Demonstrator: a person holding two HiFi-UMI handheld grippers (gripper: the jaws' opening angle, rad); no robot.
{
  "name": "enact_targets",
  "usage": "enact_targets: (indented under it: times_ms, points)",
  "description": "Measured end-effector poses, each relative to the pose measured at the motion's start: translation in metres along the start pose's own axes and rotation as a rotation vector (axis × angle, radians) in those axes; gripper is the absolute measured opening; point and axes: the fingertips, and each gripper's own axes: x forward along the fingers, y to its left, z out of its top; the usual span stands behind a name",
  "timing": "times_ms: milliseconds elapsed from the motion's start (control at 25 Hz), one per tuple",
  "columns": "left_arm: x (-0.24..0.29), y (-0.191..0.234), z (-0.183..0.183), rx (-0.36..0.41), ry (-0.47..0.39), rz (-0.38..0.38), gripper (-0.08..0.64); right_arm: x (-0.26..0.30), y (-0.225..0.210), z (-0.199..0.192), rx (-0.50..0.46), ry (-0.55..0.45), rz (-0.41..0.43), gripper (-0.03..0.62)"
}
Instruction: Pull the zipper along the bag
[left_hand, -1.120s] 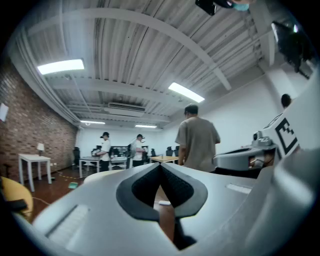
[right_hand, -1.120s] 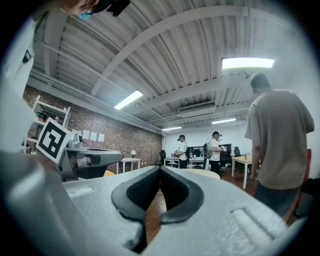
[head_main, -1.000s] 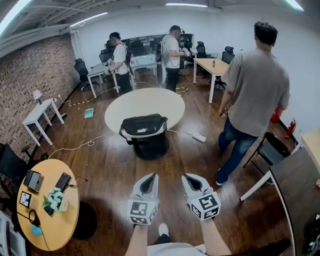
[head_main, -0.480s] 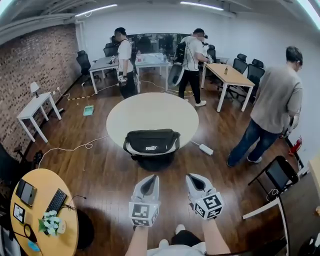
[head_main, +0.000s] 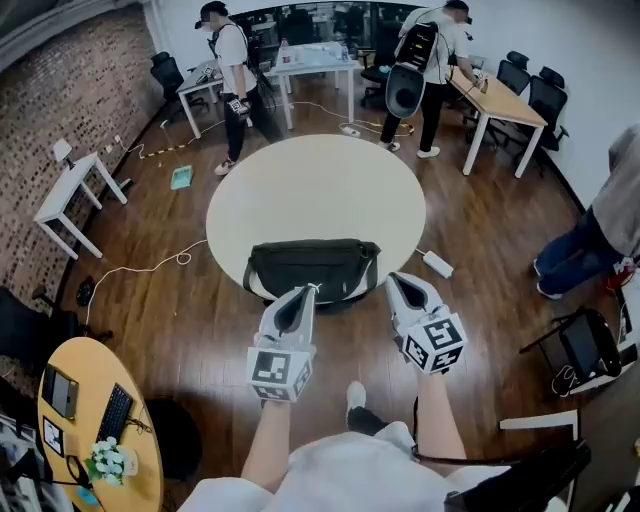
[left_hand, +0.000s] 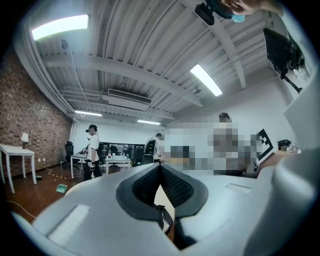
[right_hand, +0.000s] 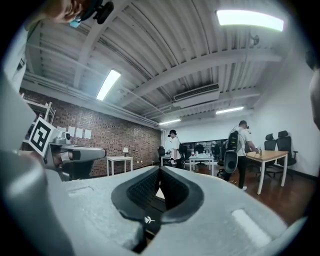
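A black bag (head_main: 312, 268) lies on the near edge of a round cream table (head_main: 318, 190). In the head view my left gripper (head_main: 308, 293) is shut and its tips hang just over the bag's front edge, left of middle. The right gripper (head_main: 397, 284) is also shut, with its tips by the bag's right end. Neither holds anything. In the left gripper view the jaws (left_hand: 160, 169) meet at the tips, and a black strap of the bag (left_hand: 163, 216) shows below them. The right gripper view has its jaws (right_hand: 160, 172) closed over the bag's dark fabric (right_hand: 149, 220).
Two people (head_main: 228, 70) (head_main: 432, 60) work at desks at the back, and a third (head_main: 600, 240) stands at the right edge. A power strip (head_main: 437, 264) and cables lie on the wooden floor. A yellow round table (head_main: 90, 420) is at lower left, a black chair (head_main: 585, 345) at right.
I have come up to the round table, so the bag is now right under the gripper tips. Both grippers rose and stayed shut. The person on the right moved off towards the right edge.
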Motion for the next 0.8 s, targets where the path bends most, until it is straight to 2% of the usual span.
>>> enact_targets:
  times_ms: [200,400,600,800]
  points:
    - [0.077,0.033,-0.002,0.014,0.034,0.031,0.017,0.065,-0.054,0.0,0.011,0.008,0.023,-0.008]
    - [0.12,0.063,-0.027,-0.013,0.106,0.02,0.017,0.108,-0.069,-0.029,0.034,0.071,0.053,-0.008]
    - [0.159,0.088,-0.052,-0.033,0.169,-0.052,0.017,0.127,-0.091,-0.069,0.076,0.155,-0.006,-0.008]
    - [0.192,0.112,-0.048,-0.045,0.147,-0.112,0.017,0.148,-0.106,-0.066,0.058,0.173,-0.075,-0.008]
